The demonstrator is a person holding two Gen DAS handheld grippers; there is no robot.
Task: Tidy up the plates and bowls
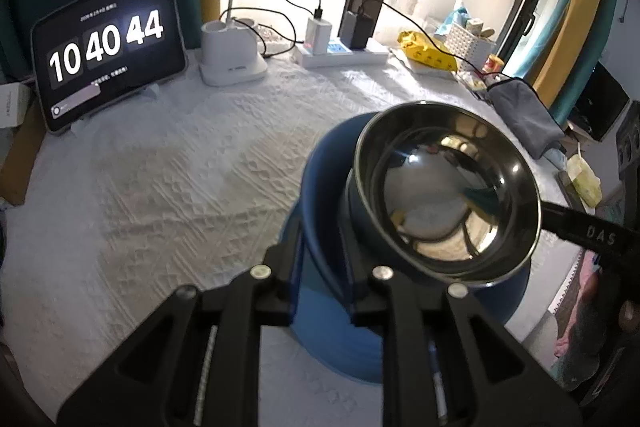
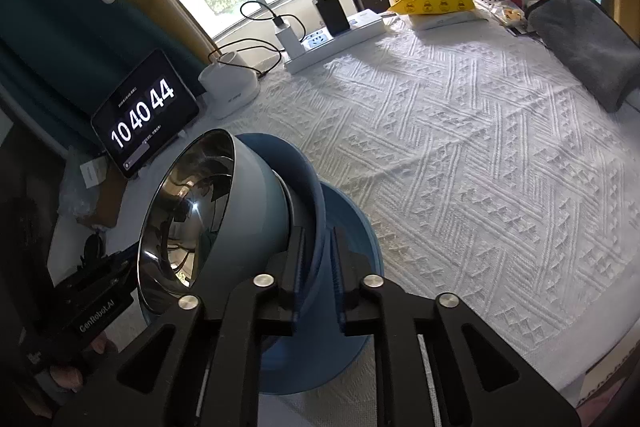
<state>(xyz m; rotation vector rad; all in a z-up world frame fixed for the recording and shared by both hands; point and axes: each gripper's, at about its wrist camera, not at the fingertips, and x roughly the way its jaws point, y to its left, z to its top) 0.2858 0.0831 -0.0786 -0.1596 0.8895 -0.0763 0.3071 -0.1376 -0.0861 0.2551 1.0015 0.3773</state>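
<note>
Bowl stacked on plates, lower centre.
I see both grippers (image 1: 324, 267) (image 2: 318, 267) loosely straddling the blue plate (image 1: 320, 171) rims, seemingly unpinched; the steel bowl (image 1: 444, 187) may slide.

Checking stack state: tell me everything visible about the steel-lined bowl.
The steel-lined bowl has a mirror-bright metal inside and a pale blue-grey outer shell, with a thin rolled rim. It looks empty and sits nested in a blue bowl atop a blue plate, appearing tilted. Neither gripper visibly touches it.
</note>
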